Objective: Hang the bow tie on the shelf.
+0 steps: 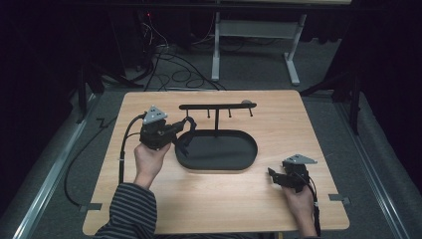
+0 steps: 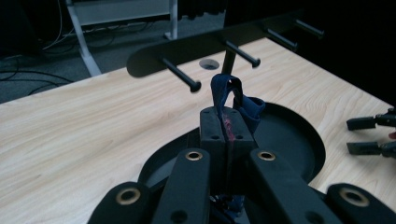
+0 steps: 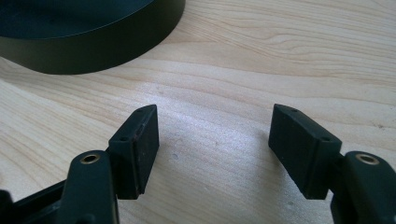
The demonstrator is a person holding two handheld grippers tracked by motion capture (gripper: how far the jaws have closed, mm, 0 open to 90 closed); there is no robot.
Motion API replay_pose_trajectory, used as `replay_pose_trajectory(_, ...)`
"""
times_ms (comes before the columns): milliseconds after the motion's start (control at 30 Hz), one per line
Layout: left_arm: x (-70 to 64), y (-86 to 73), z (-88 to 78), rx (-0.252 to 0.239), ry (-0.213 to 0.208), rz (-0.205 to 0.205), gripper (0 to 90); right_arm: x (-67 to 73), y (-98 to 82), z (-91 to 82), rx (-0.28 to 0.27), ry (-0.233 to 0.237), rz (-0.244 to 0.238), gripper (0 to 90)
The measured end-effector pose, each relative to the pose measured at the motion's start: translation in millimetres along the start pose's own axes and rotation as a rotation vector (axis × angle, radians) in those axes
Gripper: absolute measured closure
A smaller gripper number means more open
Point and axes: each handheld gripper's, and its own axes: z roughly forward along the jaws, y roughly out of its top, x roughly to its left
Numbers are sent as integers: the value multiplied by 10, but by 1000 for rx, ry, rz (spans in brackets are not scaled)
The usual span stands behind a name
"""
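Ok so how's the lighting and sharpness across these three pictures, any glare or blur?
High view: the table is lit, its surroundings nearly black, with a bright patch below the black tray. Left gripper view: the left claw shut on a blue strap is sharp; the floor behind is soft. Right gripper view: mild sheen on wood between the open right claw.

The blue strap's (image 2: 233,100) lower part is hidden between the left tongs (image 2: 227,125).
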Motion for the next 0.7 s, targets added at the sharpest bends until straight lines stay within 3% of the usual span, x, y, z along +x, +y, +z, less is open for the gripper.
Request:
replay_pose_trajectory(333, 63, 93, 86, -2, 20, -3, 890, 1, 0, 0, 0, 0, 0, 349)
replay_pose_trajectory(700, 123, 86, 162, 13, 54, -8, 889, 0, 0, -1, 1, 0, 0, 350)
